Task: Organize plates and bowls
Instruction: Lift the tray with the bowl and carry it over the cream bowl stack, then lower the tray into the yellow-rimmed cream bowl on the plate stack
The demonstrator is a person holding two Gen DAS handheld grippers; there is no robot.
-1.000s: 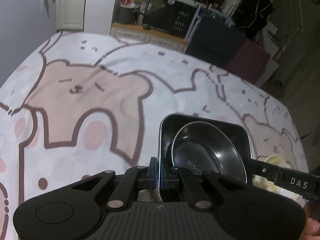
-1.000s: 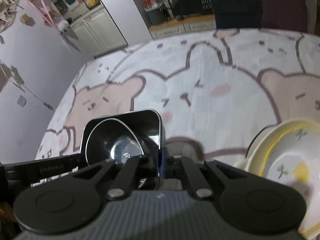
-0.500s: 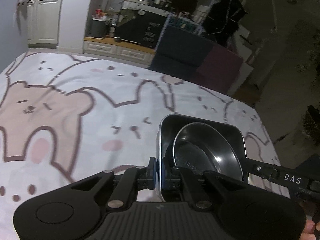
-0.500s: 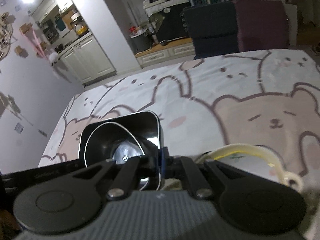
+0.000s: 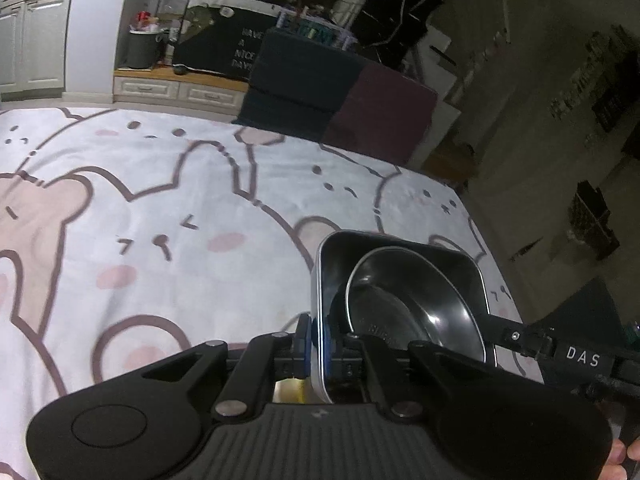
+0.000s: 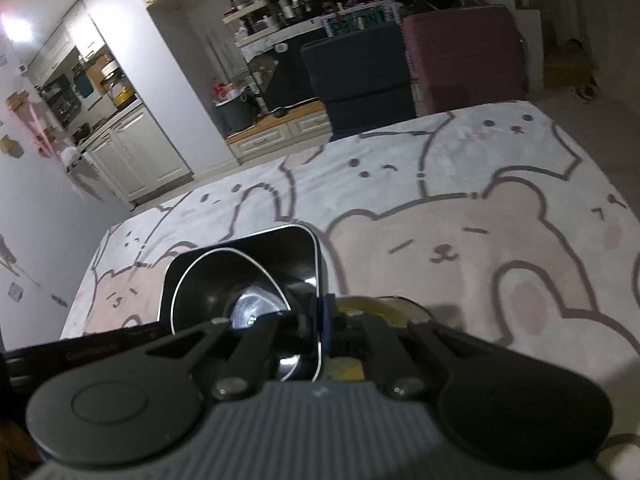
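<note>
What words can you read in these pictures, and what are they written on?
"DAS": white letters on the right gripper's black finger.
"HAVE A NICE DAY", partly hidden: dark board across the room.
Stamp inside the steel bowl: too blurred.
Green sign on the far shelf: unreadable.

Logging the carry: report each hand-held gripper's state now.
Left hand-held gripper: shut on the square metal tray's rim.
Right hand-held gripper: shut on the tray's opposite rim.

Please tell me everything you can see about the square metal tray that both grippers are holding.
The square metal tray is shiny, dark-looking steel with rounded corners and raised walls. A round steel bowl sits inside it, tilted. The left gripper is shut on one wall, the right gripper on the opposite wall. The tray is held above the bear-print cloth, not resting on it.
</note>
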